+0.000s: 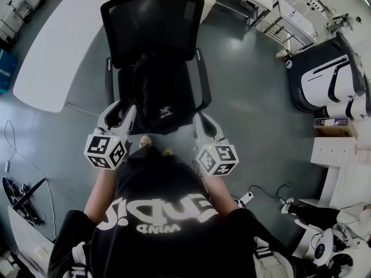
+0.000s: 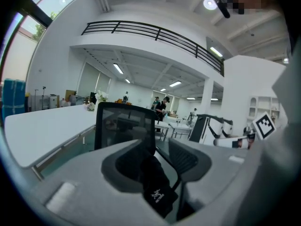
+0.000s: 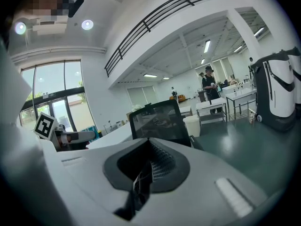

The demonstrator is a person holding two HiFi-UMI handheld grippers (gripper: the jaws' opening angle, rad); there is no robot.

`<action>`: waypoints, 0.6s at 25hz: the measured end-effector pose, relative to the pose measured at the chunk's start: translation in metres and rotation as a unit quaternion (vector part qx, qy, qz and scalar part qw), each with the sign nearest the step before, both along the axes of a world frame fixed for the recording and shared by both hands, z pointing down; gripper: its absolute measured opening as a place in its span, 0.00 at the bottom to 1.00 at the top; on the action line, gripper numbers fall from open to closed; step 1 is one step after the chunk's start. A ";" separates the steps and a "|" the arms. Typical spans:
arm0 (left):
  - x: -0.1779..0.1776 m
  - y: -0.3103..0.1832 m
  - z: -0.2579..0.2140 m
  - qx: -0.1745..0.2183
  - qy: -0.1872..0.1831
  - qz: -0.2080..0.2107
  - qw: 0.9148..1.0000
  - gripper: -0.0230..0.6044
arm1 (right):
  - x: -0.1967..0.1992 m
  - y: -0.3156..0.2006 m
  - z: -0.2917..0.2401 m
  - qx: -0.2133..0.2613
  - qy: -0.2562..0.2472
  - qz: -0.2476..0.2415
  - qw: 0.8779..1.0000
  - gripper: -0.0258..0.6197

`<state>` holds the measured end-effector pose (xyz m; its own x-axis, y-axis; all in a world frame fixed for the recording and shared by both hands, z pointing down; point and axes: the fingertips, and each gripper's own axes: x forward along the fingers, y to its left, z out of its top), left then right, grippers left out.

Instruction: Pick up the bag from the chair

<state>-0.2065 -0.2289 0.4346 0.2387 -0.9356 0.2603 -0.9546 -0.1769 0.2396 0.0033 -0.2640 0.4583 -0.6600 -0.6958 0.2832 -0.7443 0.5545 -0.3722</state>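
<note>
**Hovering at the chair, bag not yet gripped**

Holding the left tool with jaws parted and nothing pressed between the pads. Looking through that gap straight at the black bag, a little way ahead and not reached. Holding the right tool with jaws drawn nearly together, down to a thin slit, likewise empty. Flanking the black office chair from the front: left tool at the front left corner of the seat, right tool at the front right corner, both just beside the bag's lower end. Impossible to say from above about any contact there.

Finding the bag lying along the middle of the seat, from the rear down to the front edge, with the end bearing a white logo at that front edge.

Judging the approach as nearly finished and the pickup itself as wholly ahead: no grasp made, no lift begun. Left to do, by that reading:
- bring the parted left tool onto a fold or strap of the bag and close on it
- perhaps open the right tool for a second hold
- raise the bag clear of the seat
</note>
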 end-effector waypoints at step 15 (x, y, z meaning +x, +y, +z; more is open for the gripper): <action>-0.027 -0.080 0.053 -0.041 -0.018 0.002 0.999 0.78 | -0.018 -0.041 0.006 -0.014 0.013 0.014 1.000 0.04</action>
<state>-0.2336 -0.3086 0.4877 0.2313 -0.9096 0.3451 -0.9621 -0.1613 0.2198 -0.0148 -0.3047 0.4640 -0.6335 -0.7048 0.3194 -0.7682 0.5234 -0.3687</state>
